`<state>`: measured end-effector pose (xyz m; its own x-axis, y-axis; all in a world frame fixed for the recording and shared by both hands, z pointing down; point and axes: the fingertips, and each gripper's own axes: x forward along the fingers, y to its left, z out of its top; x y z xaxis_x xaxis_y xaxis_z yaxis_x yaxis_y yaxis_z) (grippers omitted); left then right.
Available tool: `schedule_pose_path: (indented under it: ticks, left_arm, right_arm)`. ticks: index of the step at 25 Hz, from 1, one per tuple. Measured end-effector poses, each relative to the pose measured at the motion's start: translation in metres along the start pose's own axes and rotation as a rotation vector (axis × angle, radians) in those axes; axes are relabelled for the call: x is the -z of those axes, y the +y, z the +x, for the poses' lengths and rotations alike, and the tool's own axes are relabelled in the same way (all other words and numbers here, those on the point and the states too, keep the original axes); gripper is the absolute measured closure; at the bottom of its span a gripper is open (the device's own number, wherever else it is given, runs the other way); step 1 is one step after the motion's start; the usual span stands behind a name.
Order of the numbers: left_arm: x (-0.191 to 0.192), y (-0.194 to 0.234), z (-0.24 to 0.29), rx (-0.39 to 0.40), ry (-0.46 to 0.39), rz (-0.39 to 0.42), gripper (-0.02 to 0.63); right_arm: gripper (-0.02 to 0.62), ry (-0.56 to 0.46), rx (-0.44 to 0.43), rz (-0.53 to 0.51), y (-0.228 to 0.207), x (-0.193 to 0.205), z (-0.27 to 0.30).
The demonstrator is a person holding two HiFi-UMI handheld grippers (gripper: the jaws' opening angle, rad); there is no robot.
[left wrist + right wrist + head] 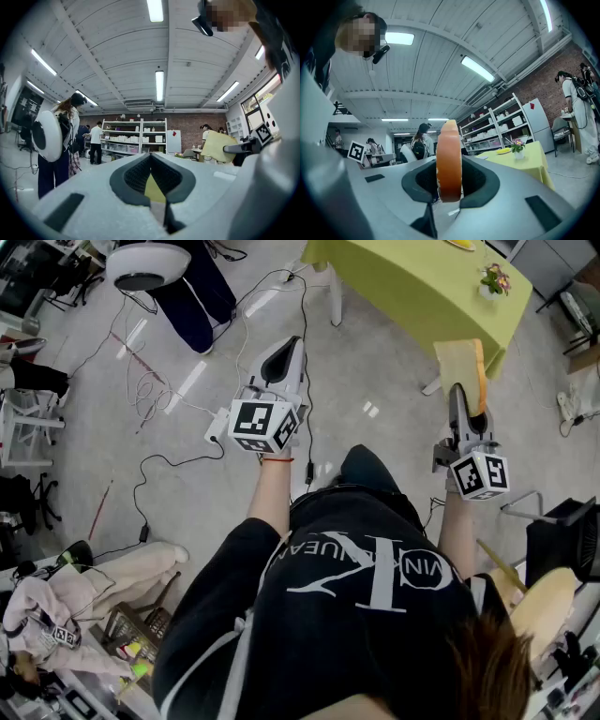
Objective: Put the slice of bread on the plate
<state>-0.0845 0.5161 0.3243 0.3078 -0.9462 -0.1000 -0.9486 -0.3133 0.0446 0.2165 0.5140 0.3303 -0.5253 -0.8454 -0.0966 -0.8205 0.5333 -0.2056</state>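
One slice of bread [460, 367] stands on edge in the right gripper [466, 409], which is clamped on its lower end. Its long axis runs out along the jaws toward the green-clothed table [412, 292]. Pale tan face, orange-brown crust. Left gripper [281, 360]: jaws together, empty. Two grippers, one table.

head: overhead, steeply down | gripper views: level, close | shared: table [403, 287]
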Motion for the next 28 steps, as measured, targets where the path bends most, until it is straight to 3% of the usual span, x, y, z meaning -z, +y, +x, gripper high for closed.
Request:
schedule_pose_path:
  ticks: [14,28]
  left_arm:
    - [0.012,0.036,0.054,-0.021,0.037,-0.030,0.595]
    - [0.018,0.092,0.174,-0.019,0.052,0.012,0.595]
  right_arm:
    - [0.505,0.022,0.023,0.007,-0.028,0.001,0.054]
    - [0.502,0.015,-0.017,0.050,-0.084,0.016,0.184]
